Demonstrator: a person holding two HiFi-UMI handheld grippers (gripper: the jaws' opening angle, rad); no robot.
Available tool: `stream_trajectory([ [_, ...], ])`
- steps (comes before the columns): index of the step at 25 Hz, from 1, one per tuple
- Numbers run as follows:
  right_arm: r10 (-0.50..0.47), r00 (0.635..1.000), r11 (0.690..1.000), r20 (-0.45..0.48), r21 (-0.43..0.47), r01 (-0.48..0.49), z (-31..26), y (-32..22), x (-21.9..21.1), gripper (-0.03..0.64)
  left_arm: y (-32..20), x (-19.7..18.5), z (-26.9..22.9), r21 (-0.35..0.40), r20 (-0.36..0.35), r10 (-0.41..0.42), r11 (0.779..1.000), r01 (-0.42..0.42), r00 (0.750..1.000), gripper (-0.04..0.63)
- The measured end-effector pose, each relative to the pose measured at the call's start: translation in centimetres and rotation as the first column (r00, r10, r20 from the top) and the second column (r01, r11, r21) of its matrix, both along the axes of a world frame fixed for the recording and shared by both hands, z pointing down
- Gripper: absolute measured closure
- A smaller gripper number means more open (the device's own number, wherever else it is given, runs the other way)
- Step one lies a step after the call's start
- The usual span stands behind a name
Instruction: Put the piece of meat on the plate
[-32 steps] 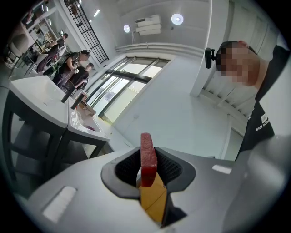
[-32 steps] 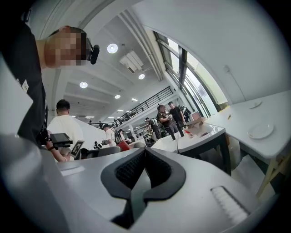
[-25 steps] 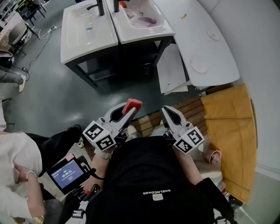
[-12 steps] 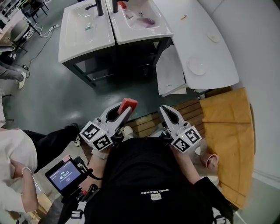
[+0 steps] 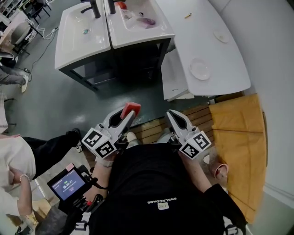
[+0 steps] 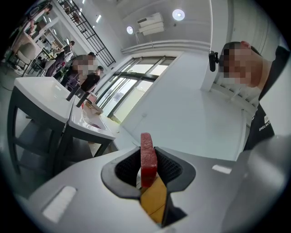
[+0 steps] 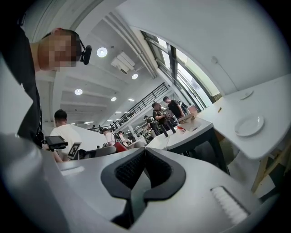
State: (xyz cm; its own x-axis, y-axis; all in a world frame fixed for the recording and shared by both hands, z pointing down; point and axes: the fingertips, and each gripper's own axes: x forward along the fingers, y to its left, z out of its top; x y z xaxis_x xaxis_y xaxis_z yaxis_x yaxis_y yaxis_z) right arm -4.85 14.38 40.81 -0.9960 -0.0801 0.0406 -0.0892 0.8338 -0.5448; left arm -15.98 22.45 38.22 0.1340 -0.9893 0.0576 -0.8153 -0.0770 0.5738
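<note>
Piece of meat [image 6: 148, 159]: a red slab stood on edge, pinched between the ribbed black pads of the left gripper [image 5: 128, 113]. Its top sticks out past the tips. It is carried in the air above the grey floor [image 5: 69, 105], close in front of the person in a black top [image 5: 156, 183].

Left gripper is clamped on the meat and points level, away from the body toward the washbasins. Its marker cube faces up, near the person's chest.

Right gripper [image 7: 144, 164]: pads pressed together with nothing between them. It is held beside the left one, a little apart and at about the same height.

Plate [image 5: 200, 69]: white, round and bare. It sits on the near end of the long white table [image 5: 193, 41], far right of the grippers and well apart from the meat. A small dish [image 5: 221, 36] sits farther along the same table.

Two white washbasins [image 5: 82, 34] stand side by side on a dark frame, far and left of the table, each with a dark faucet [image 5: 95, 8]. The right basin holds a pinkish item, too small to identify.

Near right: wooden slats [image 5: 202, 114] and a tan sheet [image 5: 239, 133] on the floor. Near left: a handheld screen [image 5: 69, 182], lit.
</note>
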Motion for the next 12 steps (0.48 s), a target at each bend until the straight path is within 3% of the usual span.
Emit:
stream_trajectory([
  [12,-0.018,1.000,1.000,-0.001,-0.012,0.018,1.0,-8.7,2.9,0.614,-8.1,2.3,1.2,-0.014,0.004,-0.033,0.999,0.033,0.999,0.486],
])
